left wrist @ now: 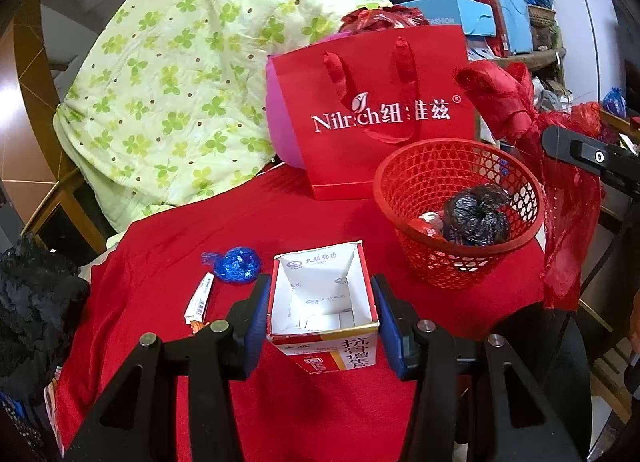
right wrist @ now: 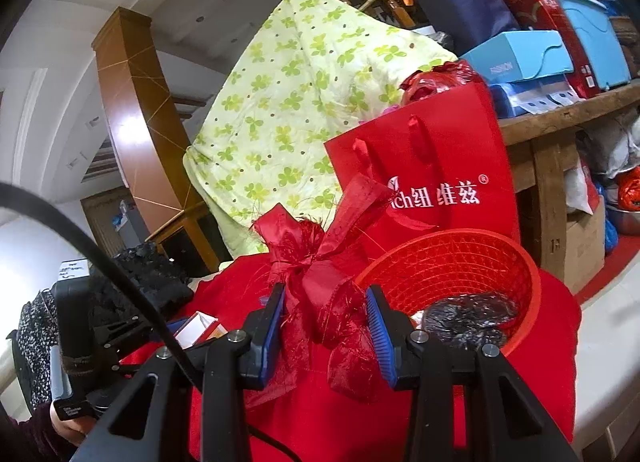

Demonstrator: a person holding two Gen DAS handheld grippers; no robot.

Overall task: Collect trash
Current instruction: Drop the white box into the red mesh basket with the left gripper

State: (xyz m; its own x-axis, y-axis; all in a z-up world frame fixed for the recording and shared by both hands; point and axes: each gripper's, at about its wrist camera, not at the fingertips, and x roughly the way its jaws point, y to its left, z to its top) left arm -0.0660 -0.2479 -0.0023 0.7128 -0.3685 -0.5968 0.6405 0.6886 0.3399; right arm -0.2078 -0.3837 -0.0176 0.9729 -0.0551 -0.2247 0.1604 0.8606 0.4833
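My left gripper (left wrist: 322, 314) is shut on an open white-and-red medicine box (left wrist: 324, 302), held just above the red cloth (left wrist: 160, 282). A blue crumpled wrapper (left wrist: 238, 265) and a small white tube (left wrist: 200, 299) lie on the cloth to its left. The red mesh basket (left wrist: 460, 206) stands to the right and holds a black crumpled bag (left wrist: 478, 212) and a foil wrapper. My right gripper (right wrist: 326, 328) is shut on a red ribbon bow (right wrist: 320, 282), held left of the basket (right wrist: 460, 266). The bow also shows in the left wrist view (left wrist: 516, 102).
A red paper gift bag (left wrist: 384, 118) stands behind the basket, with a pink bag beside it. A green clover quilt (left wrist: 168, 82) is piled at the back left. Black fabric (left wrist: 36, 290) lies at the left edge. Stacked boxes (right wrist: 520, 58) fill a wooden shelf at the right.
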